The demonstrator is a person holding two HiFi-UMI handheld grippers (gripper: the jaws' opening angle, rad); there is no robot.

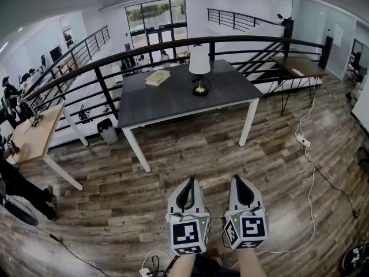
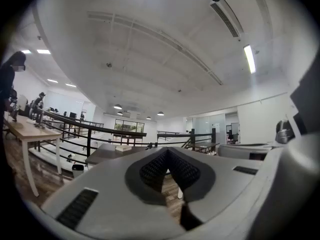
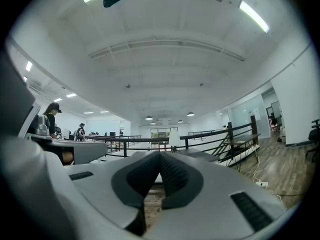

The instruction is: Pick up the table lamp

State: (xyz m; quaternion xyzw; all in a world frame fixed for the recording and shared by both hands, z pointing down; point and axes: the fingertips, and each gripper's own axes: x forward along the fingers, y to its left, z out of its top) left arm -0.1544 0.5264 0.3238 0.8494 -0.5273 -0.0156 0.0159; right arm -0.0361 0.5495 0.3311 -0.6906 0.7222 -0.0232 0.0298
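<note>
Room: open upper-level office with a wood-plank floor (image 1: 115, 183); a black railing (image 1: 86, 68) runs behind the furniture and the ceiling lights are on.
Work surface: grey table (image 1: 173, 103) with white legs, standing in front of the railing.
Task item: table lamp (image 1: 199, 62) stands upright on the far half of the table, right of centre. It has a white shade, a brass stem and a dark round base flat on the top. Nothing touches it.
Also on the top: closed book (image 1: 157, 78), lying flat to the left of the lamp, near it but apart.
Left side: left gripper (image 1: 192, 179) is held level over the floor. Its own view shows the ribbed pads meeting at the tips, jaws closed together with nothing between them.
Right side: right gripper (image 1: 237, 178) is likewise level. Its pads are pressed tip to tip and it holds nothing. The lamp shade shows in its view just above the jaw tips, far off.
Spacing: both grippers sit side by side at the lower edge of the head view, well apart from the table and lamp.
Surroundings: pale wooden desk (image 1: 34, 137) at left; small bin (image 1: 108, 131) by the table's left legs; second desk (image 1: 300, 67) at right; white cable (image 1: 311, 172) trailing over the floor at right.
People: several figures in the background at left; details too small to tell.
</note>
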